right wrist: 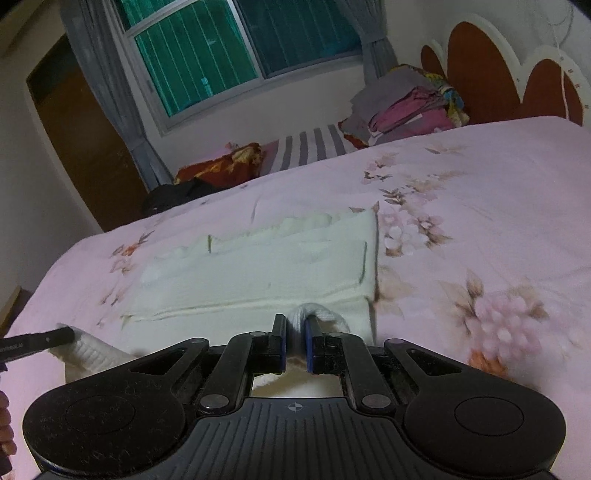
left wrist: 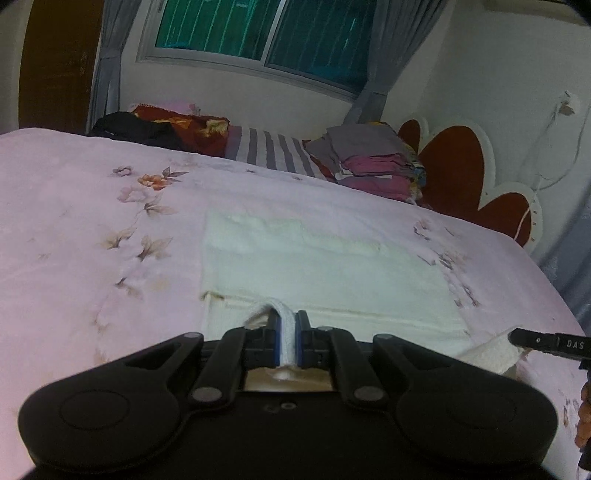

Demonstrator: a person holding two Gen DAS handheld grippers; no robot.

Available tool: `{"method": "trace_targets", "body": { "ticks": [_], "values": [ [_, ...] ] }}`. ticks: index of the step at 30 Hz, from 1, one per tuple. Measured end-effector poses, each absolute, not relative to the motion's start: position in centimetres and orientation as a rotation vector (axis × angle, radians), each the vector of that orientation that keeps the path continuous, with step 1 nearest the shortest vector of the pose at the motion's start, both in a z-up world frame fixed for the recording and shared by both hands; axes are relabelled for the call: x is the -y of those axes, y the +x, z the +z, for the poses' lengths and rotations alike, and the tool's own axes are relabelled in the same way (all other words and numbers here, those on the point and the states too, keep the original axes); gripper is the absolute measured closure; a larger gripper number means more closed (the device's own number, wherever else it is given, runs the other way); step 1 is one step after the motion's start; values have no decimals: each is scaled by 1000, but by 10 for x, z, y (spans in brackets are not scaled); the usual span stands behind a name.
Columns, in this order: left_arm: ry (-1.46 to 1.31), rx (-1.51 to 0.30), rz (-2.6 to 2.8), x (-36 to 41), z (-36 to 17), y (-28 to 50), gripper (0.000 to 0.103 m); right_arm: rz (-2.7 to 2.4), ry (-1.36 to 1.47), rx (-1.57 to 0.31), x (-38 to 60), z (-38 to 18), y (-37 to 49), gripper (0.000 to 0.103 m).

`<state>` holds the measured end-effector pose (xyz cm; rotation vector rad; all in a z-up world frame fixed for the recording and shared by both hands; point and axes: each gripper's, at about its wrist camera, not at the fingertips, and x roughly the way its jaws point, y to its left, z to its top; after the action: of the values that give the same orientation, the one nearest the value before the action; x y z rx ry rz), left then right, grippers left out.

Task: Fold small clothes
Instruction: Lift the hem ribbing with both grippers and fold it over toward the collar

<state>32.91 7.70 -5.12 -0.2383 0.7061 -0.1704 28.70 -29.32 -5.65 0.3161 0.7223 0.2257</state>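
Pink floral bedding (left wrist: 92, 221) covered a bed that filled both wrist views, with a cream knitted garment (left wrist: 314, 266) lying flat near its front edge; the left gripper (left wrist: 287, 343) had its blue-padded fingers (left wrist: 275, 339) closed on a raised fold of the garment's near hem, white ribbed cloth pinched between them; in its own view the right gripper (right wrist: 294, 345) was likewise clamped on a bunched fold of the same near hem, close to the garment's right corner; the garment (right wrist: 266, 266) stretched away from both grippers toward the window, its far edge rumpled; at the right edge of the left view, the tip of the right gripper showed touching a lifted corner of the cloth; along the far side of the bed sat a stack of folded clothes (left wrist: 369, 162) in grey and magenta, a grey striped pillow (left wrist: 273, 151), a red patterned cushion (left wrist: 199, 129) and a black garment (left wrist: 133, 127); behind them stood a green-tinted window (left wrist: 266, 33) with grey curtains (left wrist: 110, 55); a red and white scalloped headboard (left wrist: 458, 166) rose at the right.
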Motion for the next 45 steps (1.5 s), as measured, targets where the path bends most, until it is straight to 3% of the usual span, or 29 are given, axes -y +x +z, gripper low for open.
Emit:
{"method": "trace_targets", "body": {
  "ticks": [19,35,39,43,44,45],
  "values": [
    [-272,-738,-59,-76,-70,461,96,169,418,-754,305,-84,431,94],
    [-210,-809,54,-71,-94,522,96,128,478,-856,314,-116,489,94],
    [-188,-828,80,-75,-98,533,89,124,479,-877,314,-121,500,94],
    [-237,-816,64,-88,-94,532,73,106,468,-875,316,-119,506,93],
    [-250,-813,59,-92,-92,532,64,99,470,-863,318,-117,506,82],
    [-259,-807,50,-96,-91,530,60,89,471,-849,320,-114,506,53]
  ]
}}
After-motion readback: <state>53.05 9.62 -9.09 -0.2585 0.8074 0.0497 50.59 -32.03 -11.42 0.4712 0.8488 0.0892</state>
